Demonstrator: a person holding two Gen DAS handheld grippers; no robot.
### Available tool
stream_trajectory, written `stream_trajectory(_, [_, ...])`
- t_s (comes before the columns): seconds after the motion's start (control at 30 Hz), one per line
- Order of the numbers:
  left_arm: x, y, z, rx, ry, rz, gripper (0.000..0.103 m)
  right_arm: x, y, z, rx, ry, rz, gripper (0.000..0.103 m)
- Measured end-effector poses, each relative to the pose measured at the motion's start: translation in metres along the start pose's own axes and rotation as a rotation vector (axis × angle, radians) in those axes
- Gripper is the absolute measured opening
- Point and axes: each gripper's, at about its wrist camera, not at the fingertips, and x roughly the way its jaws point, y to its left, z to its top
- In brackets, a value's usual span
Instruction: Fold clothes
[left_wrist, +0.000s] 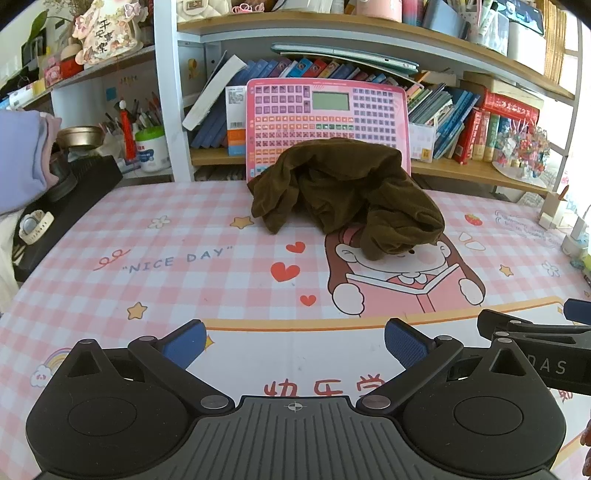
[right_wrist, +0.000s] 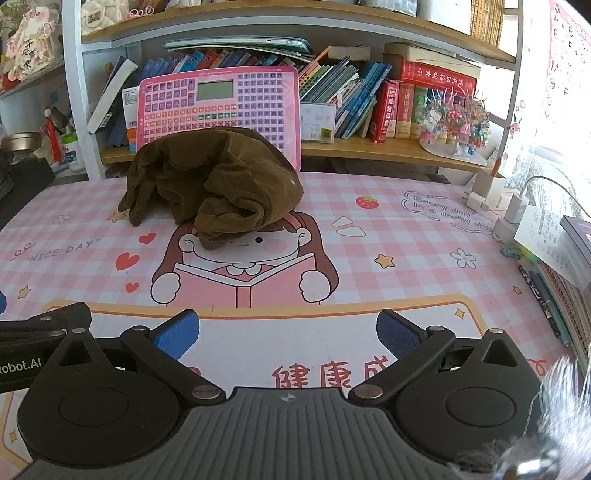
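A crumpled brown corduroy garment (left_wrist: 343, 192) (right_wrist: 218, 184) lies in a heap at the back of the pink checked desk mat (left_wrist: 184, 243) (right_wrist: 406, 236), in front of a pink keyboard toy. My left gripper (left_wrist: 295, 343) stands open near the mat's front edge, well short of the garment, with nothing between its blue pads (left_wrist: 186, 341). My right gripper (right_wrist: 288, 336) is also open and empty, beside the left one at the front. Each gripper's arm shows at the edge of the other's view.
The pink keyboard toy (left_wrist: 325, 118) (right_wrist: 221, 107) leans on a bookshelf (right_wrist: 369, 147) behind the garment. Folded pale clothes (left_wrist: 22, 158) and a black box (left_wrist: 70, 199) sit at left. Chargers (right_wrist: 491, 199) and stacked books (right_wrist: 569, 266) crowd the right edge.
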Motion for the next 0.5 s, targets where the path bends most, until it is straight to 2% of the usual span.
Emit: stream_trajectory(0.5, [0.0006,0.0018,0.0009,-0.001,-0.004,-0.002,0.103,-0.0006,-0.0002,0.0004,-0.002,-0.006,-0.001,0.103])
